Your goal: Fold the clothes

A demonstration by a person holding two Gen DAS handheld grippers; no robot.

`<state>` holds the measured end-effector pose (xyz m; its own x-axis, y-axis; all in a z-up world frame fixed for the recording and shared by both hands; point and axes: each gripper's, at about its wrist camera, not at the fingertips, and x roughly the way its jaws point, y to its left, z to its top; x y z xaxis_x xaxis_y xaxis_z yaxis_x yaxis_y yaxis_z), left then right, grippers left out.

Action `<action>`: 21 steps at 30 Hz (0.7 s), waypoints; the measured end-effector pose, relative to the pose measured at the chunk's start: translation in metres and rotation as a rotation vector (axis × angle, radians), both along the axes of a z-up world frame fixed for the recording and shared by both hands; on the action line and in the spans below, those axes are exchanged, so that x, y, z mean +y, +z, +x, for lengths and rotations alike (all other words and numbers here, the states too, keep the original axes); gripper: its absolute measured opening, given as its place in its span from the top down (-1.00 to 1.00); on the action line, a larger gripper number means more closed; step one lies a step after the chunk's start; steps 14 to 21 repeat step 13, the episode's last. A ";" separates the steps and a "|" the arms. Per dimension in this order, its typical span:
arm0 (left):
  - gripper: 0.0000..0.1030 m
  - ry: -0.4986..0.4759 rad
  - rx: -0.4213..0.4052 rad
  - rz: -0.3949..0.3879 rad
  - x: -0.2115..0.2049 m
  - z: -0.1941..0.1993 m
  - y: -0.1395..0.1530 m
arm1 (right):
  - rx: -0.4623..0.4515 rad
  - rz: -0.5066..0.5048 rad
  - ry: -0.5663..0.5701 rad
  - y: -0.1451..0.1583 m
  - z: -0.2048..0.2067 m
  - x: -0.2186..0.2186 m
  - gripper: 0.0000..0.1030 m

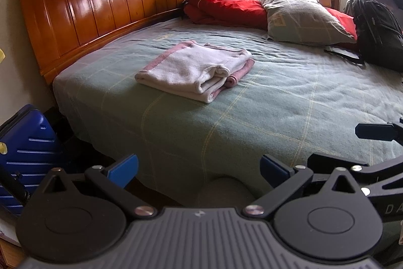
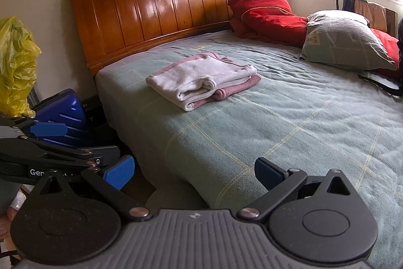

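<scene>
Lying flat on the bed point(image 1: 289, 102), the folded garment point(image 1: 195, 68) sits toward the headboard point(image 1: 100, 1) side of the mattress, at about twelve o'clock from my left gripper point(image 1: 199, 169) and eleven o'clock from my right gripper point(image 2: 194, 168), well apart from both. It reads to me as already folded: a pale, whitish fleece-like cloth with dusty pink trim, doubled over into a compact rectangle, the layers stacked and the rolled fold edges facing me, a pink under-layer peeking out at its right side. I judge it was set in that bare stretch of the green checked cover so it stays neat, clear of the clutter. My left fingers point(image 1: 124, 169) stand spread wide with nothing between them, and my right fingers point(image 2: 119, 172) are likewise parted and empty; I hold both low at the near edge of the bed, side by side, which suggests to me the fold is finished or nearly so. Farther out, at one o'clock, a red quilt point(image 1: 221, 0) is bunched against the headboard with a grey pillow point(image 1: 304, 17) leaning on it, and a black backpack point(image 1: 377, 32) rests at two o'clock. Down at nine o'clock a blue suitcase point(image 1: 27, 150) stands on the floor beside the bed, with a yellow plastic bag point(image 2: 15, 64) above it.
</scene>
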<state>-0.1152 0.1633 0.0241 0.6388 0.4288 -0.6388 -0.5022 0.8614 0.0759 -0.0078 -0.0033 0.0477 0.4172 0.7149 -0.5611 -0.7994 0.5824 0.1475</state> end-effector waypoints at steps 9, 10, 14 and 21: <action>-0.98 -0.004 -0.006 0.002 -0.001 -0.002 0.002 | -0.008 0.003 0.000 0.002 -0.003 -0.002 -1.00; -0.98 -0.004 -0.007 0.002 -0.001 -0.002 0.002 | -0.010 0.003 0.000 0.002 -0.004 -0.002 -1.00; -0.98 -0.006 -0.007 0.002 0.000 -0.002 0.002 | -0.013 0.003 -0.001 0.003 -0.005 -0.003 -1.00; -0.98 -0.006 -0.007 0.002 0.000 -0.002 0.002 | -0.013 0.003 -0.001 0.003 -0.005 -0.003 -1.00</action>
